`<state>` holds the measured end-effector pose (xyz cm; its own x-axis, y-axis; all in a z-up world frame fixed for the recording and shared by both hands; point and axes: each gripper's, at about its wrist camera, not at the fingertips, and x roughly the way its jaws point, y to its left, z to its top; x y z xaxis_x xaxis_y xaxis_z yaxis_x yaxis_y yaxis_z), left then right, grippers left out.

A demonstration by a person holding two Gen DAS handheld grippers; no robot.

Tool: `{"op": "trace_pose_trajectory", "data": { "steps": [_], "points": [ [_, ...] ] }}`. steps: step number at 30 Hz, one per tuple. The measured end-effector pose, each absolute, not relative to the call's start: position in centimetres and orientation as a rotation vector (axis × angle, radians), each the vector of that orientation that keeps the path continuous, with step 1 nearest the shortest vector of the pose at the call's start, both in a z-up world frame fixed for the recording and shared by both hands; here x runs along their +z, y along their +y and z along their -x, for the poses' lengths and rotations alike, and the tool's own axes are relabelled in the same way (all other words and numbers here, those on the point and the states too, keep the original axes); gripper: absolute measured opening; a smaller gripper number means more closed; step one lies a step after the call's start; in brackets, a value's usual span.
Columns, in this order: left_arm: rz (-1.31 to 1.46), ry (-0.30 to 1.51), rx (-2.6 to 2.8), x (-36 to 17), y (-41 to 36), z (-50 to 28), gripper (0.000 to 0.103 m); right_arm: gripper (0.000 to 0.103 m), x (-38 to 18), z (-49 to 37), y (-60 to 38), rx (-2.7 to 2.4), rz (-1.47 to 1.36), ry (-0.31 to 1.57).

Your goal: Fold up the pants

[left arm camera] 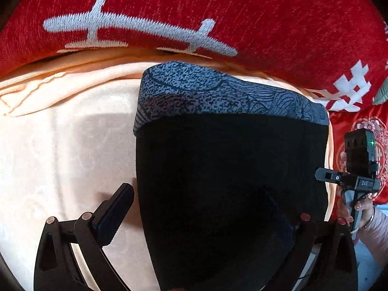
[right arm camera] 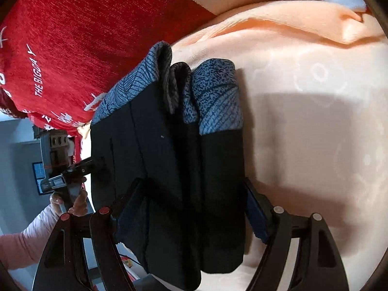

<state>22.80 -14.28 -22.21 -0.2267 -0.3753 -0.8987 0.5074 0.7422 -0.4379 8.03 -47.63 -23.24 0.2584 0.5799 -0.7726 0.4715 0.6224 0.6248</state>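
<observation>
The pants (left arm camera: 230, 174) are black with a blue patterned band, folded into a thick stack on a peach sheet (left arm camera: 60, 145). My left gripper (left arm camera: 206, 208) is wide open around the stack: its left finger (left arm camera: 114, 213) lies on the sheet beside it, while the right finger is dark against the black cloth. In the right wrist view the pants (right arm camera: 174, 160) show several folded layers. My right gripper (right arm camera: 191, 206) is open and straddles the stack, one finger on each side. Each gripper shows in the other's view, the right one (left arm camera: 359, 169) and the left one (right arm camera: 63, 167).
A red blanket (left arm camera: 218, 12) with white embroidery is bunched along the far side of the pants. A bunched fold of peach sheet (right arm camera: 315, 21) lies at the far right. Beyond the bed edge there is a grey floor (right arm camera: 17, 169).
</observation>
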Motion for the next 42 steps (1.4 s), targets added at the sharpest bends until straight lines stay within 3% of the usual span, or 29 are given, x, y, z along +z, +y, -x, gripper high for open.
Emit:
{"op": "trace_pose_trajectory", "data": {
  "steps": [3,4,7,11,13,25,30,38,41,42],
  "points": [
    [-0.107,1.621,-0.783,-22.0,-14.1,-22.7,0.1,0.08,-23.1,-8.2,-47.6,0.067,-0.975,1.39],
    [-0.108,1.608,-0.789,-21.6,-14.3,-22.5,0.088,0.076,-23.0,-8.3,-47.5,0.059,-0.968,1.397],
    [-0.136,1.538,-0.814,-19.5,-14.7,-21.4,0.069,0.059,-22.3,-8.3,-47.2,0.058,-0.978,1.391],
    [-0.123,1.496,-0.834,-17.5,-14.3,-20.4,0.058,0.047,-21.0,-8.4,-46.6,0.059,-0.989,1.355],
    [-0.109,1.489,-0.843,-16.5,-13.9,-20.0,0.057,0.04,-20.2,-8.0,-46.9,0.062,-1.02,1.333],
    [-0.116,1.47,-0.799,-10.4,-10.0,-15.4,0.057,0.039,-16.2,-4.9,-43.3,0.164,-1.12,1.31],
    [-0.134,1.488,-0.768,-11.1,-7.7,-12.8,0.057,0.039,-15.7,-2.2,-40.7,0.191,-1.131,1.343],
    [-0.15,1.5,-0.764,-16.6,-5.8,-11.8,0.058,0.039,-18.1,0.4,-37.8,0.121,-1.098,1.379],
    [-0.157,1.462,-0.765,-17.0,-5.6,-12.0,0.072,0.043,-18.8,0.3,-37.1,0.067,-1.033,1.381],
    [-0.168,1.447,-0.756,-17.0,-5.8,-12.0,0.081,0.046,-19.1,0.3,-37.2,0.054,-1.034,1.381]
  ]
}}
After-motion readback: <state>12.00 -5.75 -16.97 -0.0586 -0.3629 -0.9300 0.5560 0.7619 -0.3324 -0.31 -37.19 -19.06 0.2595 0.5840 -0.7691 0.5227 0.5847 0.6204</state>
